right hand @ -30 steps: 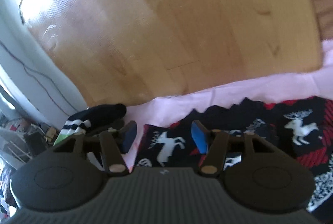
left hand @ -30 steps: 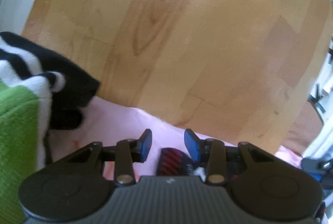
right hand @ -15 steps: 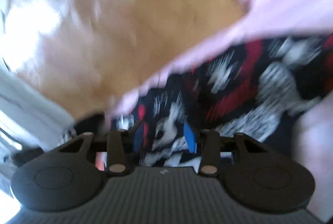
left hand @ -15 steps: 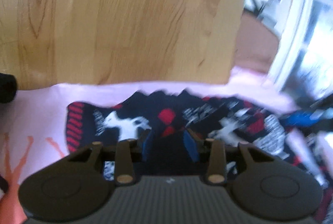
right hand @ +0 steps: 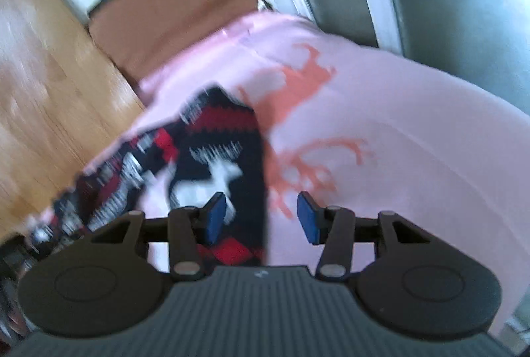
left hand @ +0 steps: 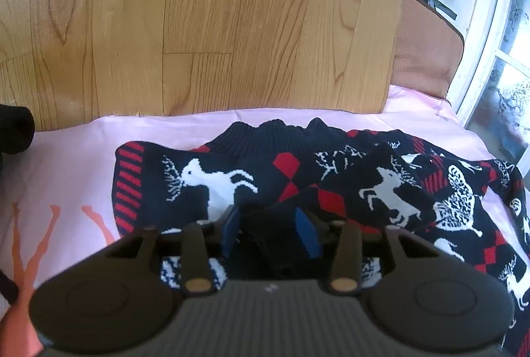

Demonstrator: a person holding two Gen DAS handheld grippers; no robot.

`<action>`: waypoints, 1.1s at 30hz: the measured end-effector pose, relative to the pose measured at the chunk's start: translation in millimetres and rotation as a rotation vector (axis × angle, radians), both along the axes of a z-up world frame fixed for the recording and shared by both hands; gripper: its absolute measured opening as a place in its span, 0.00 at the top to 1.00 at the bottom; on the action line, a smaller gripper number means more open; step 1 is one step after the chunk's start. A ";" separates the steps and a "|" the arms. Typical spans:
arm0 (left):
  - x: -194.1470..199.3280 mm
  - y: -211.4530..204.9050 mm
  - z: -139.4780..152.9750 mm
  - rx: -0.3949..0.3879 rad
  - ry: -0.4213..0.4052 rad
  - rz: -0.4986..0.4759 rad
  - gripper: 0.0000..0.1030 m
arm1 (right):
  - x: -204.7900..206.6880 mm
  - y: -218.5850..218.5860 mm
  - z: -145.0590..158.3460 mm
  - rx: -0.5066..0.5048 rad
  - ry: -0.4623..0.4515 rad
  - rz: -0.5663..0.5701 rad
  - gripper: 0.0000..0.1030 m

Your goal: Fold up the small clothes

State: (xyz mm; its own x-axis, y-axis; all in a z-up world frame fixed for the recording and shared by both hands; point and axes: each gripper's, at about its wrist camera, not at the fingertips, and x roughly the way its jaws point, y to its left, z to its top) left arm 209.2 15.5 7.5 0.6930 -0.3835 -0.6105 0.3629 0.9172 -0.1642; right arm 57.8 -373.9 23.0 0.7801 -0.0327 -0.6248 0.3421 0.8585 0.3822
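A dark knitted sweater (left hand: 291,171) with red diamonds and white reindeer lies crumpled on a pink cloth (left hand: 66,158) printed with orange figures. My left gripper (left hand: 266,217) sits low over the sweater's near side. Its jaws are opening, and a dark hump of knit rises between the blue pads without being pinched. In the blurred right wrist view, my right gripper (right hand: 261,208) hovers over the sweater's right edge (right hand: 215,138), where it meets the pink cloth (right hand: 397,141). Its jaws are opening too, with nothing gripped between them.
Wooden floor (left hand: 198,25) lies beyond the cloth. A brown cushion (left hand: 427,52) sits at the far right corner by a white door frame (left hand: 490,25). A black garment end (left hand: 13,128) pokes in at the left edge.
Both grippers swung right. The left came off the bare cloth by the striped garment onto the sweater. The right travelled along the sweater to its right edge and turned toward the door.
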 end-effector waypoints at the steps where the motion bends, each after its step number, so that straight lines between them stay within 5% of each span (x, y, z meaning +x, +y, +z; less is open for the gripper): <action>1: -0.2 0.0 0.4 0.000 0.000 0.000 0.61 | -0.3 7.9 0.0 -0.062 0.001 0.012 0.50; 3: -0.4 -0.3 0.8 0.001 -0.001 -0.001 0.61 | 4.8 35.2 -1.2 -0.280 0.037 0.072 0.56; 5: -0.3 -0.3 0.5 0.001 -0.001 -0.001 0.61 | 1.6 52.1 -2.3 -0.411 0.021 0.165 0.90; 8: 0.1 0.5 0.6 -0.004 0.001 -0.002 0.60 | 16.0 50.7 2.4 -0.523 0.046 0.141 0.94; 11: 0.4 0.0 0.7 -0.005 0.003 -0.007 0.58 | 52.7 12.6 20.0 -0.741 0.065 -0.033 0.94; 14: 0.4 -0.2 1.1 -0.006 0.004 -0.011 0.57 | 103.1 -30.4 60.9 -0.824 0.064 -0.168 0.94; 16: 0.5 1.2 1.5 -0.016 0.007 -0.010 0.57 | 125.3 -40.4 92.9 -0.797 0.026 -0.189 0.94; 18: 1.1 4.5 3.0 -0.036 0.008 -0.006 0.56 | 138.6 -37.2 128.2 -0.665 -0.039 -0.147 0.94; 22: 2.4 22.6 13.5 -0.148 -0.009 0.029 0.52 | 144.4 -14.8 170.1 -0.111 -0.154 0.186 0.97; 24: 5.5 37.6 18.1 -0.246 -0.001 0.051 0.51 | 148.3 17.9 178.6 0.060 -0.181 0.359 0.97; 29: 13.4 69.1 19.9 -0.377 0.028 0.123 0.51 | 158.5 125.9 201.9 0.078 -0.222 0.683 0.97; 33: 22.7 83.0 15.8 -0.421 0.054 0.173 0.51 | 156.1 125.4 211.9 0.005 -0.264 0.673 0.96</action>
State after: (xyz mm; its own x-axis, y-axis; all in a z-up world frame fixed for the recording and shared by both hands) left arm 231.9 98.5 23.3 0.7400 -0.4873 -0.4636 0.1909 0.8131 -0.5499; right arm 213.9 -248.5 234.9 0.7552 0.5102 -0.4115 -0.3642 0.8486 0.3837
